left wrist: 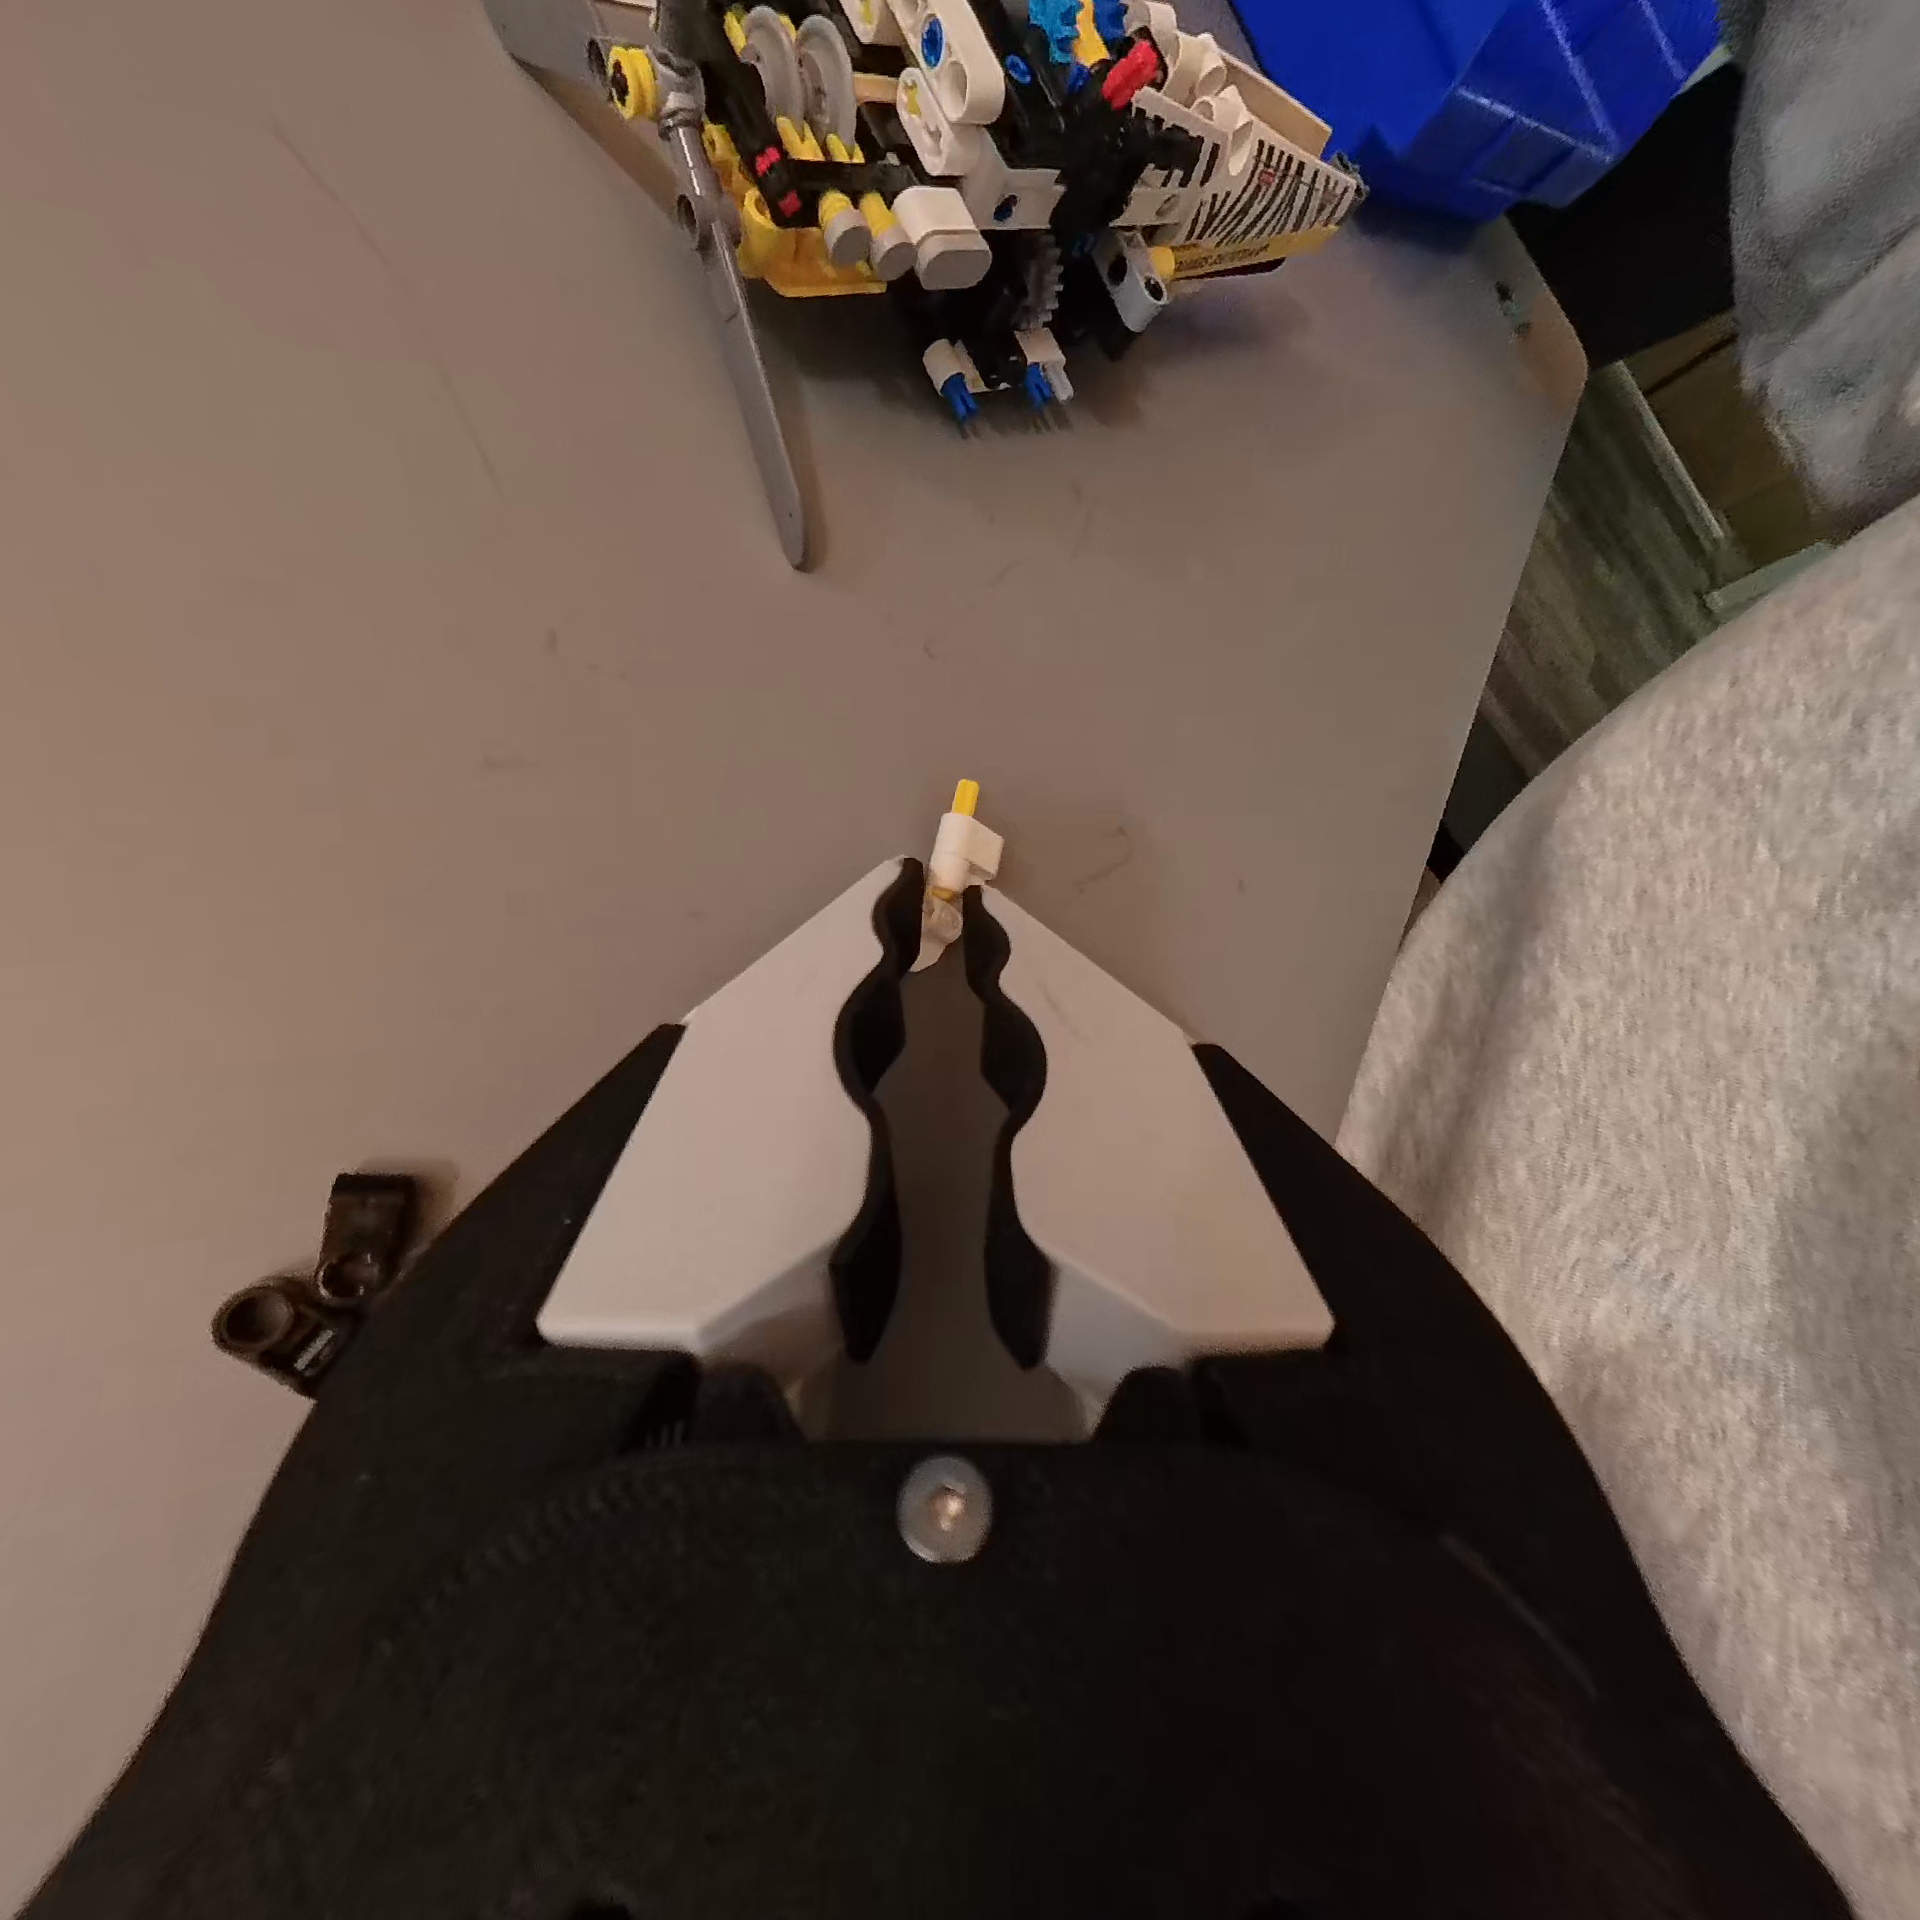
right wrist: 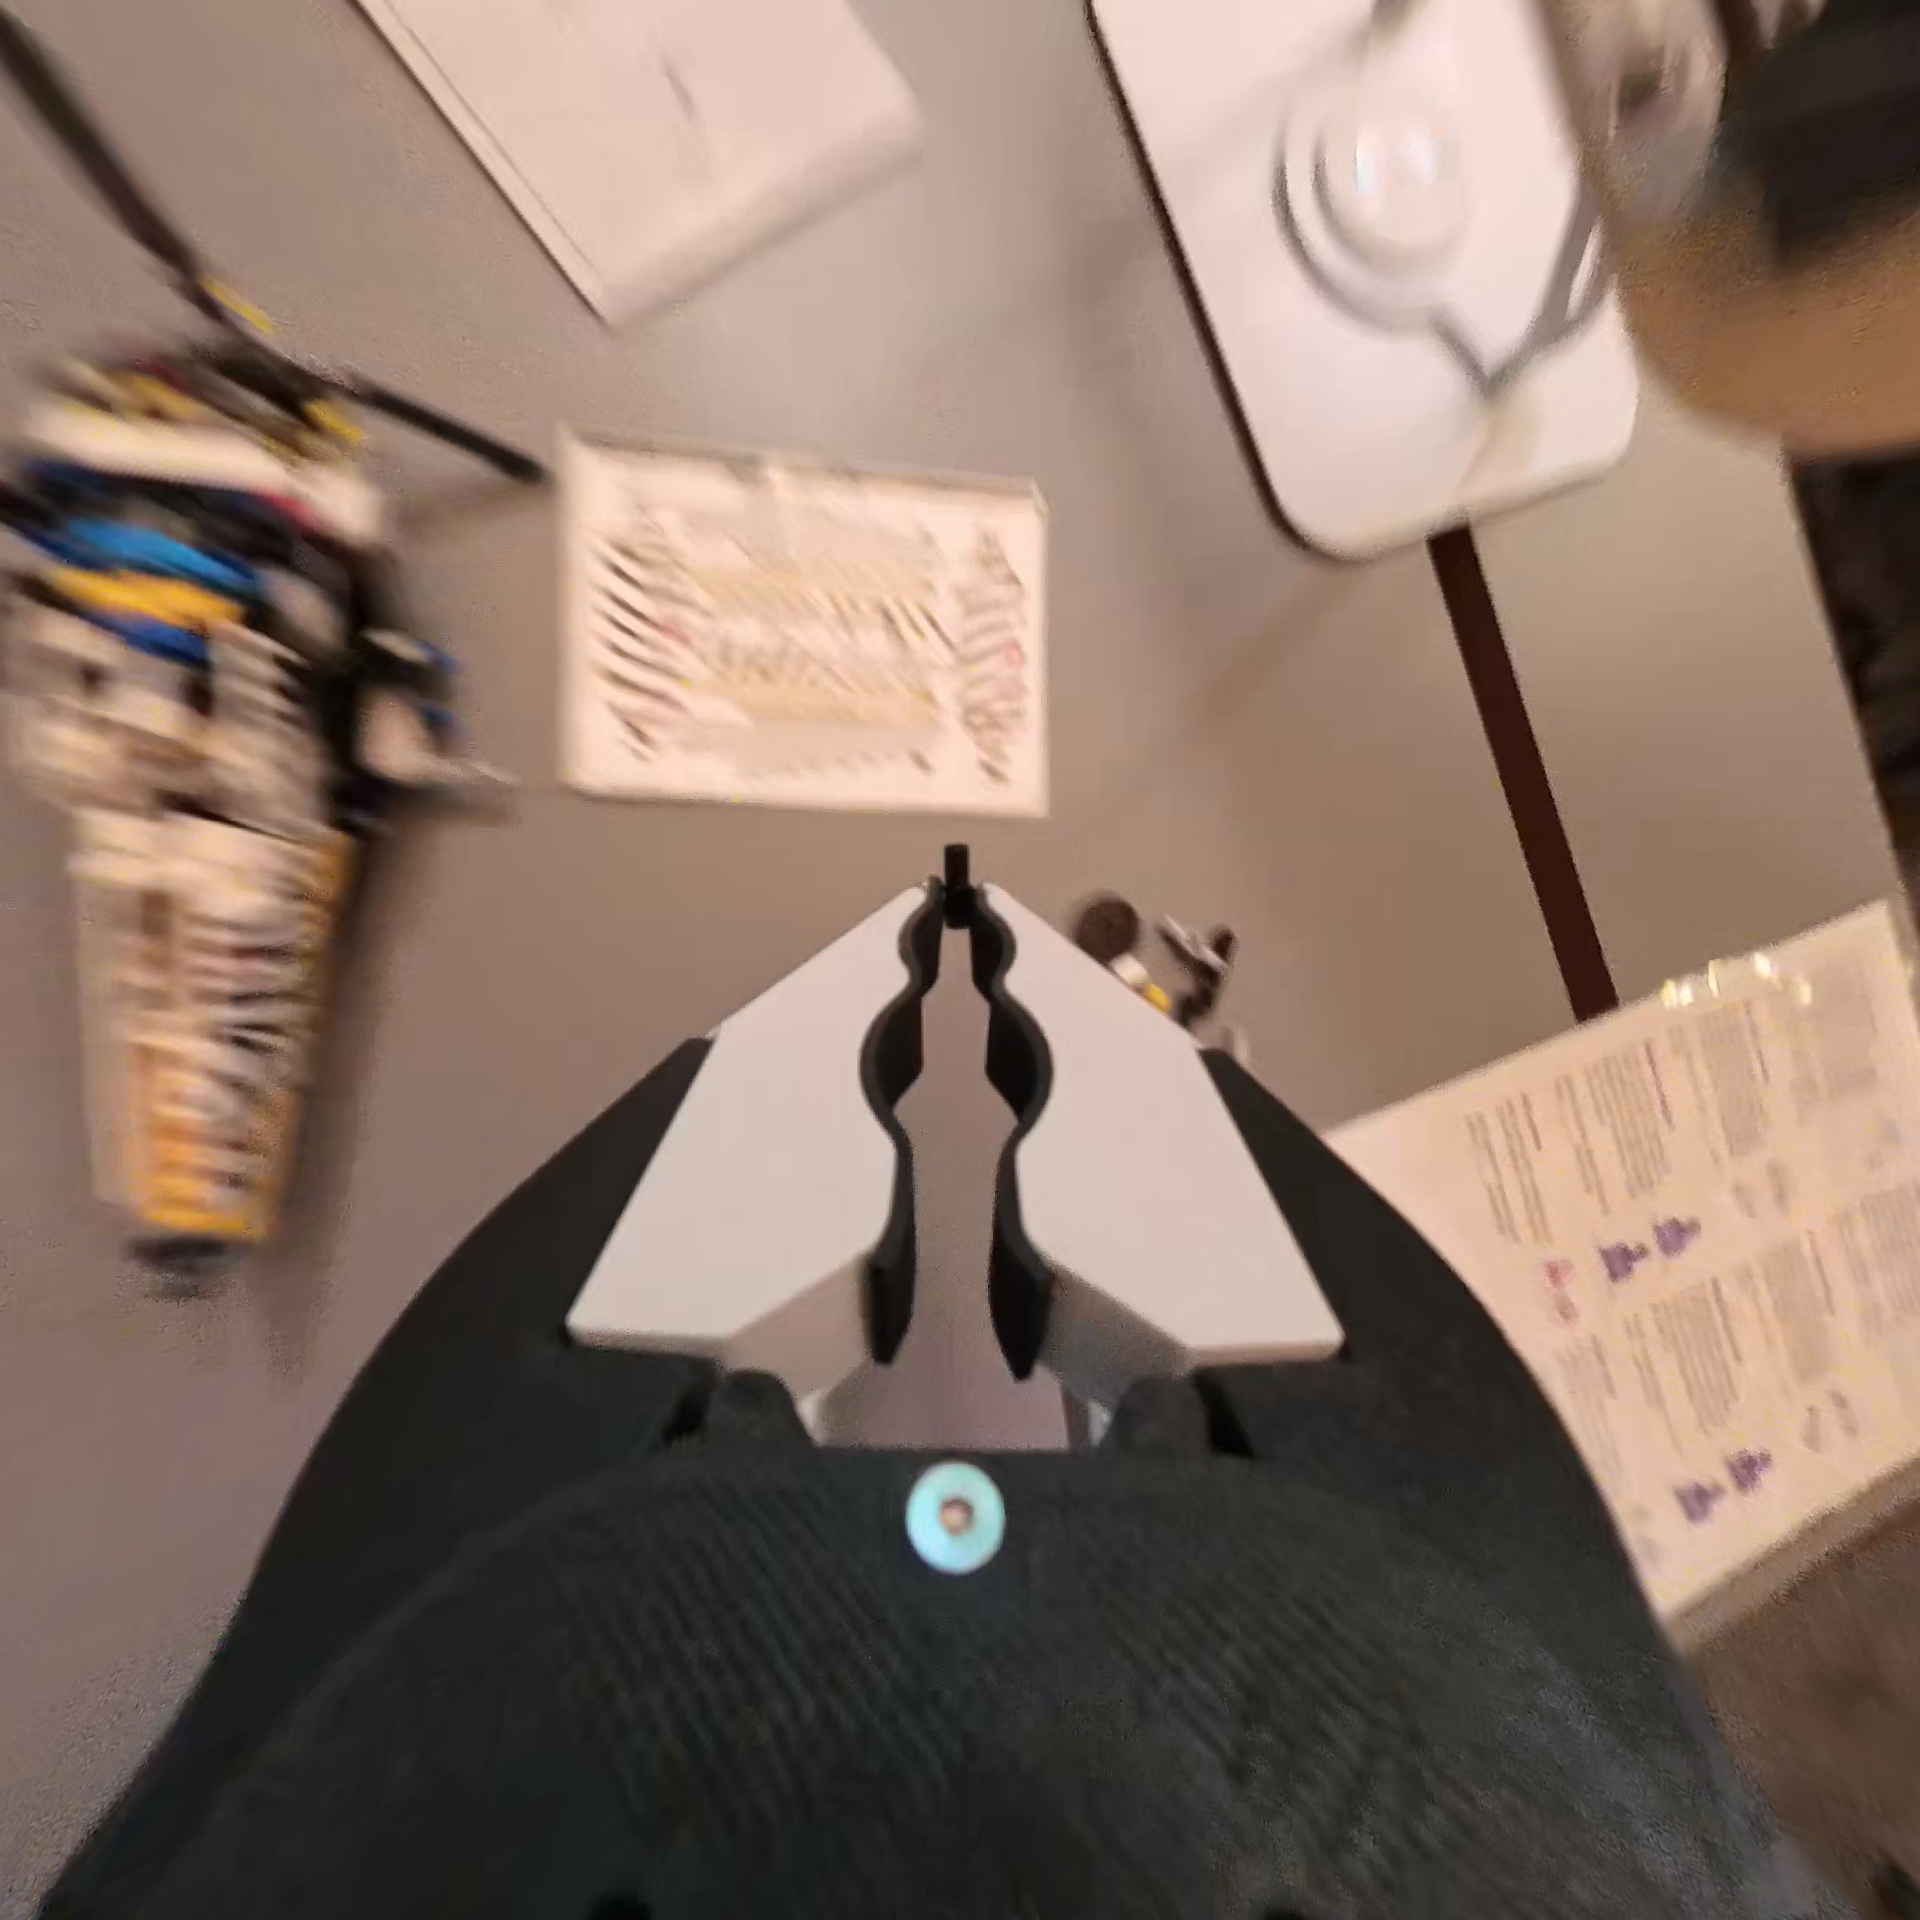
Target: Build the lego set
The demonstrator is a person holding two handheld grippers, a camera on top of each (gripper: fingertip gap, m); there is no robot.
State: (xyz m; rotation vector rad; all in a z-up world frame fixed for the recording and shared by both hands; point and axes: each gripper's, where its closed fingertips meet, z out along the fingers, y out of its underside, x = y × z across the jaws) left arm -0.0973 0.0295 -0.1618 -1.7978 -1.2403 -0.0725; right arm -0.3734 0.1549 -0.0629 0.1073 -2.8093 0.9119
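Lego model [left wrist: 966, 177] waits on the table [left wrist: 312, 623]. Left gripper [left wrist: 940, 904] pinches a white-and-yellow piece [left wrist: 964, 847] by its tail, keeping the pin end free; right gripper [right wrist: 954, 904] likewise nips a black pin [right wrist: 954, 883] for insertion

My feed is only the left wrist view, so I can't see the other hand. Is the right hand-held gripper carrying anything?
Observer: Yes. The right hand-held gripper is shut on a small black pin, whose end pokes out past the tips.
Operator: Is there a sticker sheet anywhere? I see none.
Observer: A white sticker sheet lies flat on the table, straight ahead of the right gripper.
Operator: And the instructions?
Observer: A printed booklet lies at the right of that view, by the table edge.
Operator: Where is the model from there?
Observer: The partly built model lies to the left of the sticker sheet, badly motion-blurred.
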